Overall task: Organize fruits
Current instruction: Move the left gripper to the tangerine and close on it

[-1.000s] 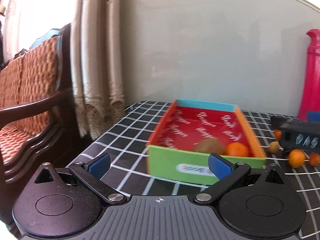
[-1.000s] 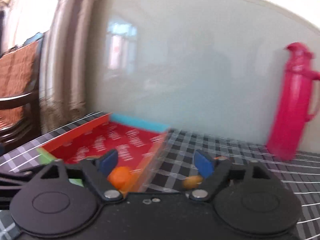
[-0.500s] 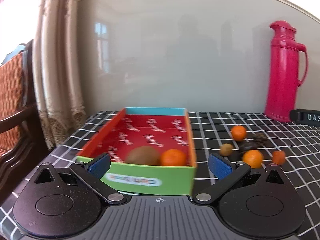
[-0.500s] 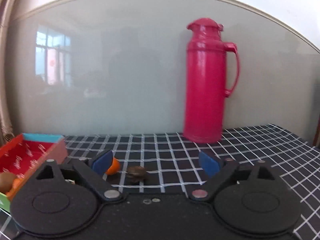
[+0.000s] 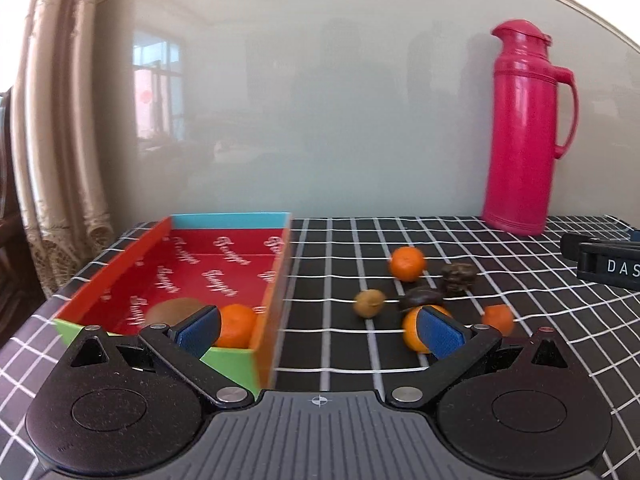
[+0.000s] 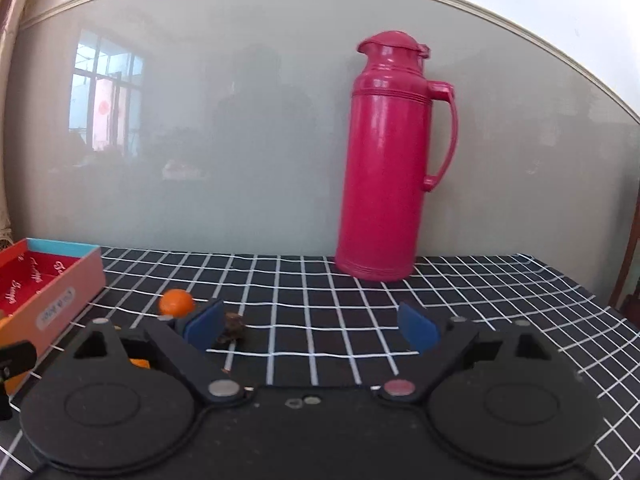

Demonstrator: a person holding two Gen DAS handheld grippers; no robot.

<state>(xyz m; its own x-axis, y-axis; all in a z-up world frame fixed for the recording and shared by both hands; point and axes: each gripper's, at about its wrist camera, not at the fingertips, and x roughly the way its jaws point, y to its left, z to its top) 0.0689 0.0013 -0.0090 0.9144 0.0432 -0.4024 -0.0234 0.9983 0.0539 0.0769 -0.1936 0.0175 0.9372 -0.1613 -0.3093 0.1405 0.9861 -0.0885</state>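
Both the left gripper (image 5: 318, 330) and right gripper (image 6: 310, 324) gape wide, holding nothing, with 3 oranges (image 5: 407, 264) scattered between the box (image 5: 276, 280) left and thermos (image 5: 520, 132) far right.

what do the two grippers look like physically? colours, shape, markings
Both alike: left gripper and right gripper have matte black bodies with two round discs, black linkage arms on silver pivot pins, and blue pads on the fingertips. The left's ribbed grey centre carries a small crosshair mark. No cables visible.

Swung both my grippers rightward: box (image 5: 172, 280) now sits left in view, loose fruit (image 5: 407, 264) centred, flask (image 6: 390, 160) ahead of right gripper (image 6: 310, 322).
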